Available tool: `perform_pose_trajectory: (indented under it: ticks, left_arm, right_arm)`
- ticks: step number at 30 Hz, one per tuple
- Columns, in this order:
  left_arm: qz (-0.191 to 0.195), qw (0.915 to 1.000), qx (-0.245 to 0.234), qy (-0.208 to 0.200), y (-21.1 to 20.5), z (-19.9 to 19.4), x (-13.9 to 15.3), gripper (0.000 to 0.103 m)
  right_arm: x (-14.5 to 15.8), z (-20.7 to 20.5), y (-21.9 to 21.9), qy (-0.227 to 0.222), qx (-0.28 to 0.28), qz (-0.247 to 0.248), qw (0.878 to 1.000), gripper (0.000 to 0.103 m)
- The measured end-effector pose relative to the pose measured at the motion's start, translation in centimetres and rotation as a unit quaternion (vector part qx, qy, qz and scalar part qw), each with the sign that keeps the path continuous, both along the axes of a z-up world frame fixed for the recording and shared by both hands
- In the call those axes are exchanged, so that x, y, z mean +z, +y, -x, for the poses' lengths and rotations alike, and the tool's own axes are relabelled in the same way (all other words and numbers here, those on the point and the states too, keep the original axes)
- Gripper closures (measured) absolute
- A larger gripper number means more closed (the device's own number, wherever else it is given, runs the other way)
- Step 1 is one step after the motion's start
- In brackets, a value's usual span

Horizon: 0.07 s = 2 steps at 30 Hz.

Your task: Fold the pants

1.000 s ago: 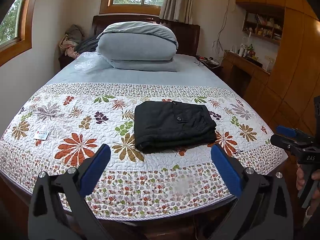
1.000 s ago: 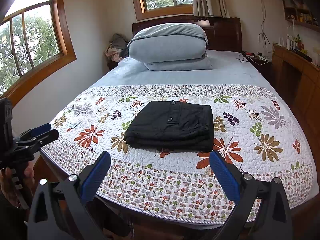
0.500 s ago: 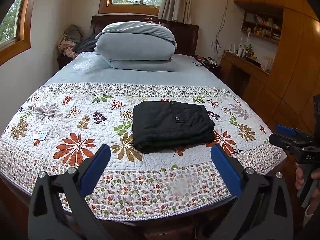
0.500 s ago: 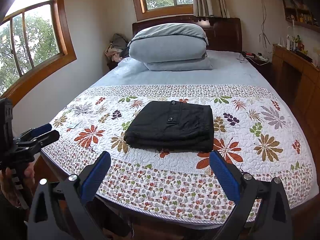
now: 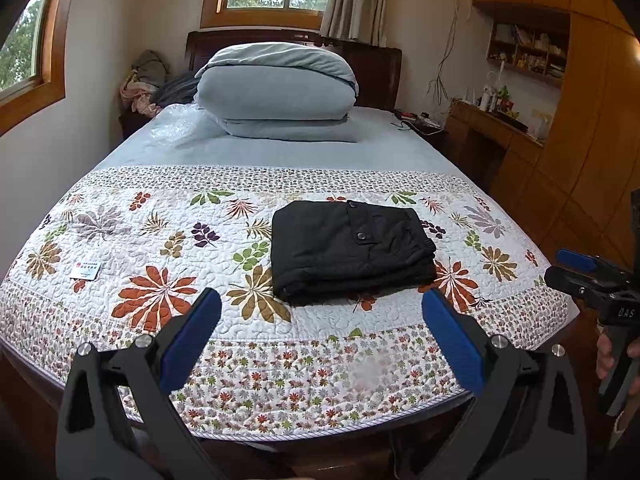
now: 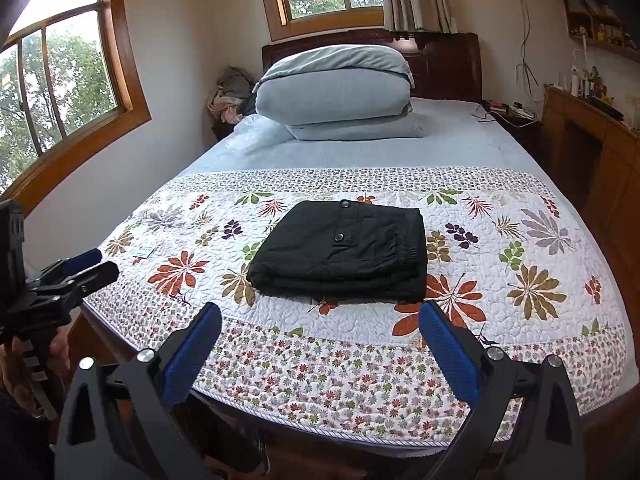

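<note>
Our left tool [image 5: 320, 336] is spread wide with nothing between its blue pads, held back off the foot of the bed [image 5: 280, 420]; our right tool [image 6: 320, 338] is equally wide open and empty. Both hang clear of the cloth. Straight ahead of each, well apart from the pads, the black pants [image 5: 350, 254] lie on the floral quilt [image 5: 160, 240] as a compact folded stack, long axis across the bed. Neither tool looks clearly nearer. We judge the folding done, or nearly so.
</note>
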<state>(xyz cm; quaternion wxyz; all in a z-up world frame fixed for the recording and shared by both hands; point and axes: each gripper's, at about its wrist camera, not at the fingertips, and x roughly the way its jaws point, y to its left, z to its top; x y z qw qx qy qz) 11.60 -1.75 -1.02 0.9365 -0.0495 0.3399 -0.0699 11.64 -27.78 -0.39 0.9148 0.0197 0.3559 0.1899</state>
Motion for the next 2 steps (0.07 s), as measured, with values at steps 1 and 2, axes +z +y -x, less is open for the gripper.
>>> perform_pose_trajectory:
  ticks: [1, 2]
  left_arm:
    - [-0.001, 1.0, -0.002, 0.002, -0.05, -0.04, -0.01, 0.003]
    - [-0.003, 1.0, -0.003, 0.003, -0.11, -0.05, -0.03, 0.003]
  right_arm:
    - [0.0, -0.04, -0.03, 0.0, 0.0, 0.0, 1.0, 0.003]
    - [0.0, -0.03, -0.02, 0.0, 0.0, 0.0, 1.0, 0.003]
